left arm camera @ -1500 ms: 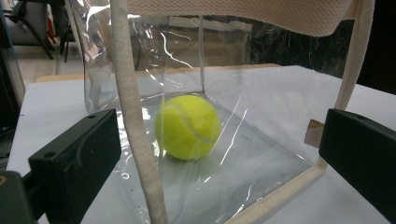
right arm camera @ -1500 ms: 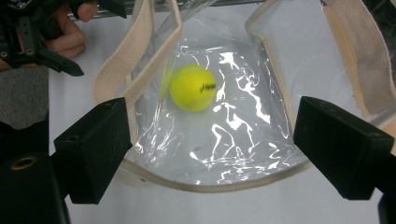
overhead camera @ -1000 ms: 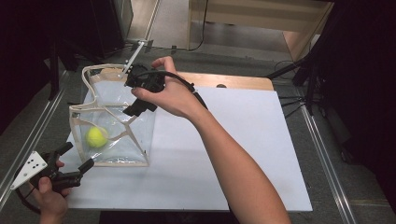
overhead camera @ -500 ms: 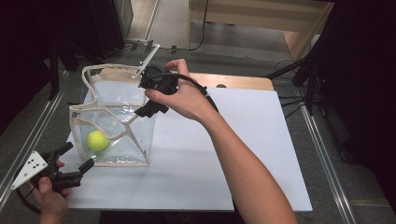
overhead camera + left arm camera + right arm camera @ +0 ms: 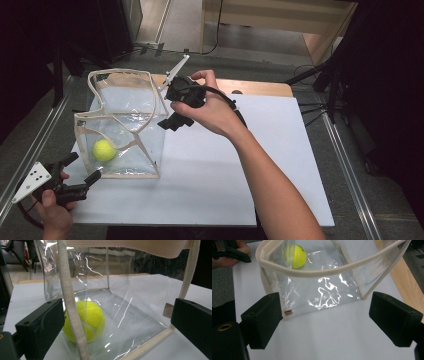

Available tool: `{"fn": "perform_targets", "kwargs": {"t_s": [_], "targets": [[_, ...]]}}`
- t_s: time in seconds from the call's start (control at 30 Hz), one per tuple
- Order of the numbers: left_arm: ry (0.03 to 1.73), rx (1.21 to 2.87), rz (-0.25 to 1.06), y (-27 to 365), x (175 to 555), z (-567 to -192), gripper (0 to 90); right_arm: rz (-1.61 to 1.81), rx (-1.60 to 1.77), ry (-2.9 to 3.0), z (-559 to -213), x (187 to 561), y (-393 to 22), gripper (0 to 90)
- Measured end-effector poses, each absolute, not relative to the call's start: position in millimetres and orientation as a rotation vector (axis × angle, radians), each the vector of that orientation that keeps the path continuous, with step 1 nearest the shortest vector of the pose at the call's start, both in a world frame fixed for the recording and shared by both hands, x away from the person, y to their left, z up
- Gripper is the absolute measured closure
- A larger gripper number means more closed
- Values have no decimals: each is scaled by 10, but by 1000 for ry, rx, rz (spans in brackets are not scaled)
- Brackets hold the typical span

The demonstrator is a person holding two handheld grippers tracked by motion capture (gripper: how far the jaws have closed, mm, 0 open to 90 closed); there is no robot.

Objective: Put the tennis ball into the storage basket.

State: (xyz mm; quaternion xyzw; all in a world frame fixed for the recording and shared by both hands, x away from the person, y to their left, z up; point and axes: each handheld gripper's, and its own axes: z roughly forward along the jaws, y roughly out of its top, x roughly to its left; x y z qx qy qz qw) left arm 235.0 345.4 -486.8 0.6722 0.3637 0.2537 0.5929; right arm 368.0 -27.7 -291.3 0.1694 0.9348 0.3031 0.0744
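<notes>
In the high view a clear bag (image 5: 122, 130) with cream trim stands open in the left half of the frame on a white sheet (image 5: 225, 185) that covers the desk (image 5: 265, 89). A yellow ball (image 5: 103, 150) lies inside the bag, at its lower left corner.

The right claw (image 5: 167, 122) hangs at centre frame, just beside the bag's right wall and a little above the sheet. In the right gripper view its jaws stand apart with nothing between them, and the bag (image 5: 319, 277) sits beyond them in the upper half, the ball (image 5: 294, 255) at upper left.

The left claw (image 5: 82, 167) sits at lower left of the high view, near the bag's front corner. In the left gripper view its jaws gape wide and hold nothing; the ball (image 5: 85, 321) lies behind the bag's strap (image 5: 72, 307), left of centre.
</notes>
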Motion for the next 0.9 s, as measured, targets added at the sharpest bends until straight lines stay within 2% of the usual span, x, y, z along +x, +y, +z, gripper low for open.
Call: {"fn": "perform_targets", "kwargs": {"t_s": [0.9], "targets": [[844, 1571, 594, 3454, 2349, -4870, 0, 943, 622, 2748, -3246, 3468, -820, 102]]}}
